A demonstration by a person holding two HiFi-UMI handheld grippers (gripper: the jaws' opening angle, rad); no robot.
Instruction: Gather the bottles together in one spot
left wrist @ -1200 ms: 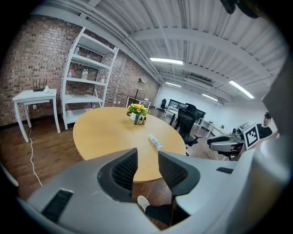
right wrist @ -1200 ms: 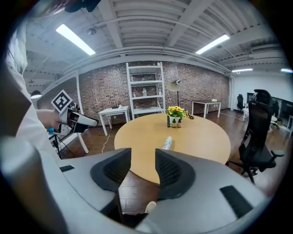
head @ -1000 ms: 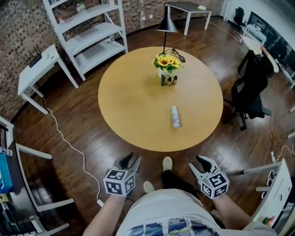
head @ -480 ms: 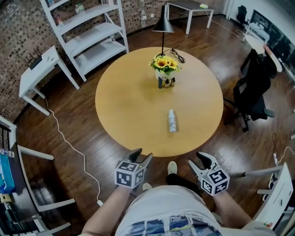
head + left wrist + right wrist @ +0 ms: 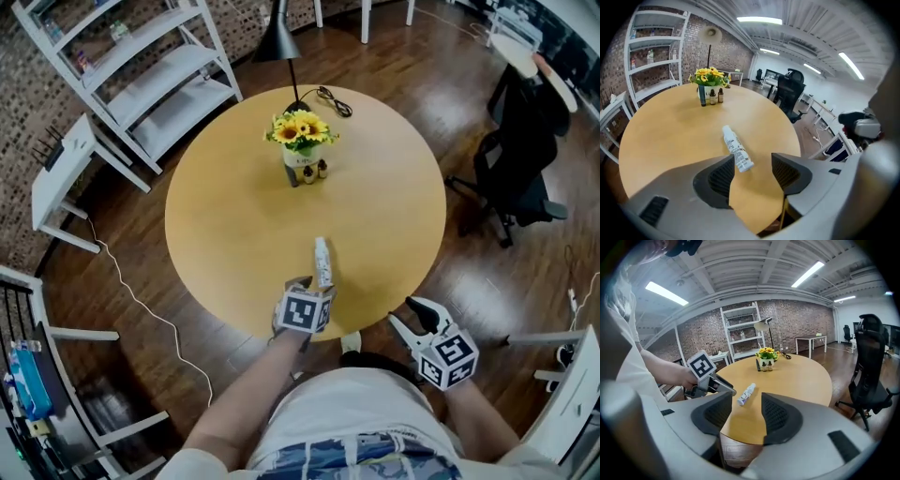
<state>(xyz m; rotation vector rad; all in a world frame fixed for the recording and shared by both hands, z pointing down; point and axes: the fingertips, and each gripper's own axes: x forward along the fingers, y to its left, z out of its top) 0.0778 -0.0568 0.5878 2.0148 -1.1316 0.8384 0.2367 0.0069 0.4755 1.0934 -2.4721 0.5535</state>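
Looking down from the head view, a round wooden table (image 5: 234, 234) stands on a dark plank floor (image 5: 122, 281), with a white shelf unit (image 5: 141, 66) against a brick wall beyond it and a black office chair (image 5: 516, 159) off to the right. A pot of sunflowers (image 5: 300, 136) sits towards the far side of the table, with a black lamp (image 5: 278, 42) behind it and three small bottles (image 5: 309, 173) standing close together at the pot's foot. A white bottle (image 5: 322, 261) lies on its side near the table's near edge, well apart from that group. The left tool (image 5: 314, 283) reaches over the near edge to the bottle's near end, while the right tool (image 5: 412, 314) hangs off the table above the floor. In the left gripper view the jaws stand wide and the white bottle (image 5: 736, 147) lies flat on the table, its near end just inside the gap close to the left jaw; the pads do not press on it. In the right gripper view the jaws have just been opening and stand apart with nothing between them; the bottle (image 5: 746, 393) lies further off, and fluorescent strips light the ceiling.
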